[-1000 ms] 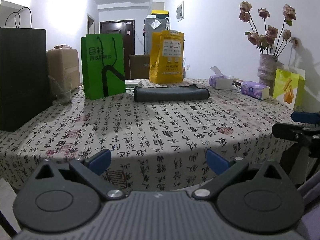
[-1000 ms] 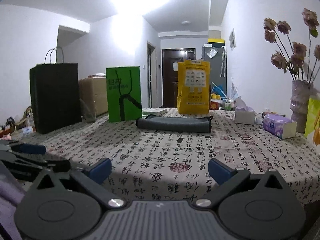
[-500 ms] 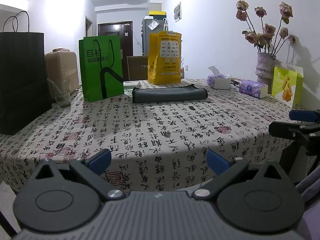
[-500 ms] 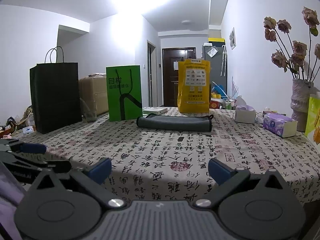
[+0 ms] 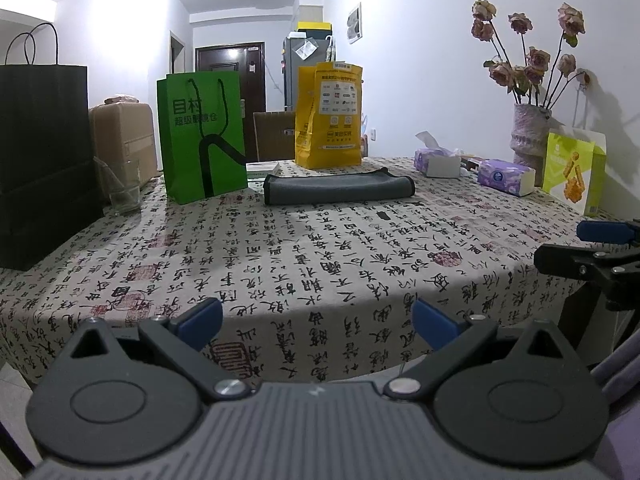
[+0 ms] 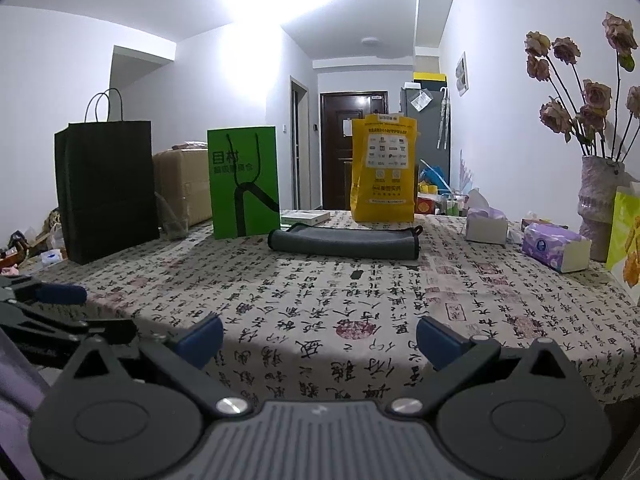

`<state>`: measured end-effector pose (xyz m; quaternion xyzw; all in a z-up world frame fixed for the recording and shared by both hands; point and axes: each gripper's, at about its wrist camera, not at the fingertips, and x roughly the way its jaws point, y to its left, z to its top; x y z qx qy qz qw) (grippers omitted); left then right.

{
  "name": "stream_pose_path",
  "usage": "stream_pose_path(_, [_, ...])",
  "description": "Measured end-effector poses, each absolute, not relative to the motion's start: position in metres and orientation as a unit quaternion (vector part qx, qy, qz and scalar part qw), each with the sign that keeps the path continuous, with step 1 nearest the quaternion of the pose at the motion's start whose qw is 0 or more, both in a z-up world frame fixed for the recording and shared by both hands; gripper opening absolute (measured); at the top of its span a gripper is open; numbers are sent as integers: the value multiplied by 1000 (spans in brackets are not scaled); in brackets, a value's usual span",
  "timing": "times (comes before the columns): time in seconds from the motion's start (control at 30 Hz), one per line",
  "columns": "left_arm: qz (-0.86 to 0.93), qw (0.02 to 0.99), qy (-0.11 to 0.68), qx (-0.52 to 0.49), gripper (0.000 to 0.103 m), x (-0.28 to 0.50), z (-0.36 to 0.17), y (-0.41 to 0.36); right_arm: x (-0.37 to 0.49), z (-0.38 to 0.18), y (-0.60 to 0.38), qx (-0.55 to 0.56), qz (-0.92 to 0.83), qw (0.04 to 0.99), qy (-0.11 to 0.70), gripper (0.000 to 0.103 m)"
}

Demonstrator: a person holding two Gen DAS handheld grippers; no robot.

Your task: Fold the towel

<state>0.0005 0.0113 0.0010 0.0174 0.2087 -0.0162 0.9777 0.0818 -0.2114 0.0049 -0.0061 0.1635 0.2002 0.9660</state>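
Note:
A grey towel lies folded in a flat long strip at the far side of the table; it also shows in the right wrist view. My left gripper is open and empty, held at the table's near edge, far from the towel. My right gripper is open and empty, also at the near edge. Each gripper shows at the side of the other's view: the right one and the left one.
The table wears a calligraphy-print cloth. Behind the towel stand a green bag, a yellow bag and a black bag. A glass is at the left. Tissue boxes and a flower vase are at the right.
Both grippers have shifted slightly at the near edge of the table; the views tilted a little. The towel has not moved. Both grippers stay open.

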Motion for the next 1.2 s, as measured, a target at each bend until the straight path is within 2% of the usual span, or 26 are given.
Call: stream_pose_path(1.2, [-18,977,212,15,103,1,0,13,91,6,-210,-11,193,965,178,103])
